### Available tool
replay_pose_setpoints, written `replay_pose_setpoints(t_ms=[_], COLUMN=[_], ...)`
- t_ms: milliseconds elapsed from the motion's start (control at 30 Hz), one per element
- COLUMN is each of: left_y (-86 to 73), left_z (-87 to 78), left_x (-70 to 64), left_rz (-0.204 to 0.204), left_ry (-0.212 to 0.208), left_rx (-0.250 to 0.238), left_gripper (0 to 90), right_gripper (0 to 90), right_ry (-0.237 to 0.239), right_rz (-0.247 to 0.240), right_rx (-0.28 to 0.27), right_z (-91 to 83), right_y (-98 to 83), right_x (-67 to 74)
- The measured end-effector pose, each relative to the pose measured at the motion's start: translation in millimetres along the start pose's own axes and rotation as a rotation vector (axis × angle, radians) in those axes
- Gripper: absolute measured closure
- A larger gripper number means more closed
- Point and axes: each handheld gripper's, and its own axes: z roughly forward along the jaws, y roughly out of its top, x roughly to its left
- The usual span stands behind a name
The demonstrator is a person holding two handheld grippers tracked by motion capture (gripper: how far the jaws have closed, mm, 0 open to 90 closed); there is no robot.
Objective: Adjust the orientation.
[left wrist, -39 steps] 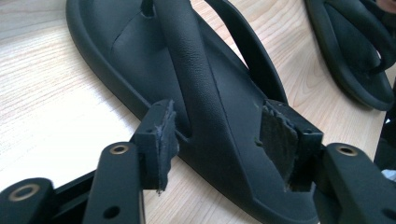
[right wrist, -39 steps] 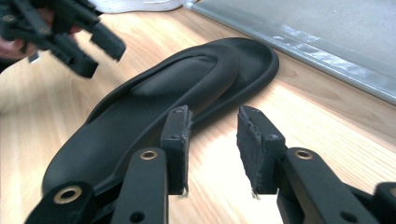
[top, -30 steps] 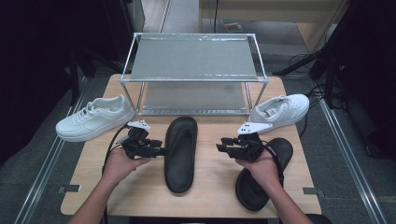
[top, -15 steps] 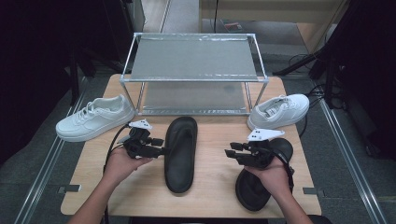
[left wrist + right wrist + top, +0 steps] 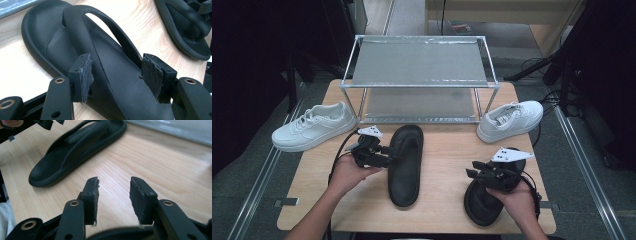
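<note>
A black sandal (image 5: 404,165) lies lengthwise at the middle of the wooden table (image 5: 442,150). My left gripper (image 5: 393,155) reaches it from the left. In the left gripper view its jaws stand open (image 5: 117,67) astride the sandal (image 5: 57,47) where the strap meets the sole, and the pads do not press. A second black sandal (image 5: 484,205) lies at the front right under my right hand. My right gripper (image 5: 477,172) hovers over its toe end, pointing left. Its jaws (image 5: 113,192) have just been opening and hold nothing. The centre sandal (image 5: 75,152) lies farther off.
A two-level metal rack (image 5: 419,85) stands at the back of the table. One white sneaker (image 5: 314,125) sits at the left edge, another (image 5: 509,120) at the right beside the rack. Bare wood lies between the two sandals.
My right gripper has drawn back toward the table's front edge, from near the right sneaker to over the second sandal. The left gripper has stayed at the centre sandal.
</note>
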Motion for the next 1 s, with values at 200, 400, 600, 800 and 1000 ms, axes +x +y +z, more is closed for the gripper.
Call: replay_pose_setpoints(t_ms=[200, 400, 600, 800, 1000], left_y=[4.2, 7.5, 9.0, 8.9, 9.0], left_z=[3.8, 7.9, 8.4, 8.0, 7.1], left_x=[-0.7, -0.7, -0.5, 0.5, 0.3], left_rz=[0.007, 0.009, 0.016, 0.010, 0.012], left_ry=[-0.009, -0.013, -0.013, -0.011, -0.012], left_rx=[0.003, 0.010, 0.008, 0.005, -0.002], left_gripper=[42.4, 42.5, 42.7, 42.9, 43.0], right_gripper=[60.5, 59.2, 58.5, 58.2, 59.1], right_ry=[-0.032, -0.079, -0.100, -0.103, -0.099], right_rz=[0.039, 0.050, 0.057, 0.087, 0.120], right_rx=[0.015, 0.024, 0.030, 0.089, 0.089], right_z=[-14.6, -29.0, -33.3, -33.0, -28.9], right_y=[-15.9, -29.9, -36.0, -42.1, -43.3], right_x=[-1.1, -3.7, -5.8, -7.8, -7.3])
